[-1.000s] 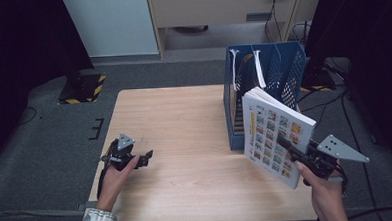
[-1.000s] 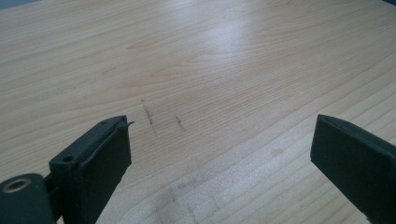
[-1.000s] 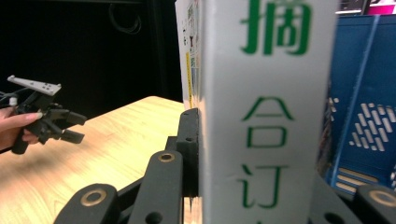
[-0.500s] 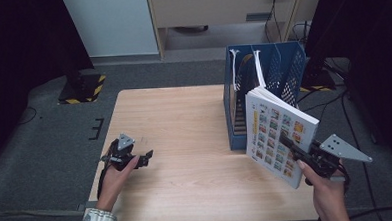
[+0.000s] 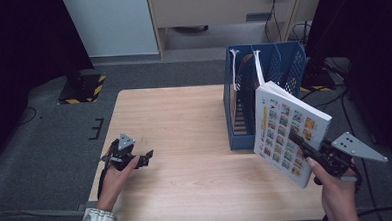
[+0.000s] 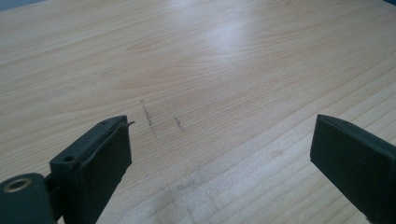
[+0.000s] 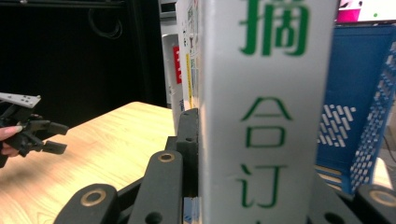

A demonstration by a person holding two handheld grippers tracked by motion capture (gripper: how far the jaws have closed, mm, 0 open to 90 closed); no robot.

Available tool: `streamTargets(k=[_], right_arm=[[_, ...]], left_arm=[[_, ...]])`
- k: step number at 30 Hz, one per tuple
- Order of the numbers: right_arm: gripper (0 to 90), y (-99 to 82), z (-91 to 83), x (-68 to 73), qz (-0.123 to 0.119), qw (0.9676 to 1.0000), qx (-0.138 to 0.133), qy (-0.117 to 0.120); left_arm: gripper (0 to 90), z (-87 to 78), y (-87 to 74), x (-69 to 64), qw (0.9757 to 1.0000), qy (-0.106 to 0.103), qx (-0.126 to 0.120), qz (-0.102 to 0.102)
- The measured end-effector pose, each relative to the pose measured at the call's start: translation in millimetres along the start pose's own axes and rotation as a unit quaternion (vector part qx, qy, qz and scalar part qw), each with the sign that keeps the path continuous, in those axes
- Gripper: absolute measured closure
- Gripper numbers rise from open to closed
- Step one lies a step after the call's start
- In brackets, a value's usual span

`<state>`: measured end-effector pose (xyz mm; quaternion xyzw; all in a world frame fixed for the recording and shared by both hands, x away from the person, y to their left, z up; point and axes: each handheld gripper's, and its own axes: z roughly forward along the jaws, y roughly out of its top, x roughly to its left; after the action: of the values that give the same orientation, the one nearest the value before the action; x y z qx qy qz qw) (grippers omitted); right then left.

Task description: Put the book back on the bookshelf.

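Glossy thick book point(image 5: 291, 131) clamped in right hand-held gripper point(image 5: 305, 145); slatted blue rack point(image 5: 244, 108).

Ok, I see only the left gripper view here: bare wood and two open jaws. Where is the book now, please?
Observer: The right gripper holds the book above the table's right edge, just in front of the blue file rack.
Operator: Is the grip firm, or only touching?
Observer: In the right gripper view the jaws are closed on the book's spine, one on each side.
Operator: And is the rack empty?
Observer: No, some white papers already stand in it.
Operator: How far is my left gripper from all this?
Observer: The left gripper rests low near the table's left front corner, well apart from book and rack.
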<state>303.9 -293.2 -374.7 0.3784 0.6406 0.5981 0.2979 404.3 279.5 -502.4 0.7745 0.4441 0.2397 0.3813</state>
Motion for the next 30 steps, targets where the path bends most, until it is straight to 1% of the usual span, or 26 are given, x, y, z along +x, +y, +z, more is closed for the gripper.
streamTargets(k=[6, 11, 12, 16, 23, 25, 30], right_arm=[[73.7, 10.9, -9.4, -6.4, 0.008, 0.9998, -0.011, -0.012], [73.7, 27.4, -19.4, -11.1, 0.002, 0.9994, -0.021, -0.028], [73.7, 31.2, -21.6, -12.0, -0.003, 0.9992, -0.023, -0.031], [73.7, 40.4, -24.8, -14.2, -0.01, 0.9987, -0.027, -0.042], [73.8, 50.1, -16.9, -20.8, -0.012, 0.9976, -0.028, -0.062], [73.8, 54.5, -10.7, -22.9, -0.016, 0.9971, -0.03, -0.068], [73.7, 61.2, 1.5, -29.6, -0.012, 0.9962, -0.035, -0.079]], left_arm=[[5.1, -0.5, 0.4, 0.4, 1.0, 0.002, 0.0, 0.001], [5.5, -0.6, 0.5, 0.6, 1.0, 0.004, -0.001, 0.0], [5.5, -0.3, 0.5, 0.3, 1.0, 0.004, 0.0, 0.0], [5.5, -0.4, 1.0, -0.2, 1.0, 0.003, 0.0, 0.003], [5.5, -1.1, 1.1, 1.8, 1.0, 0.005, -0.003, -0.001], [5.5, -1.2, 1.1, 1.9, 1.0, 0.005, -0.003, -0.001], [5.5, -1.9, 1.6, 2.5, 1.0, 0.004, -0.004, 0.0]])
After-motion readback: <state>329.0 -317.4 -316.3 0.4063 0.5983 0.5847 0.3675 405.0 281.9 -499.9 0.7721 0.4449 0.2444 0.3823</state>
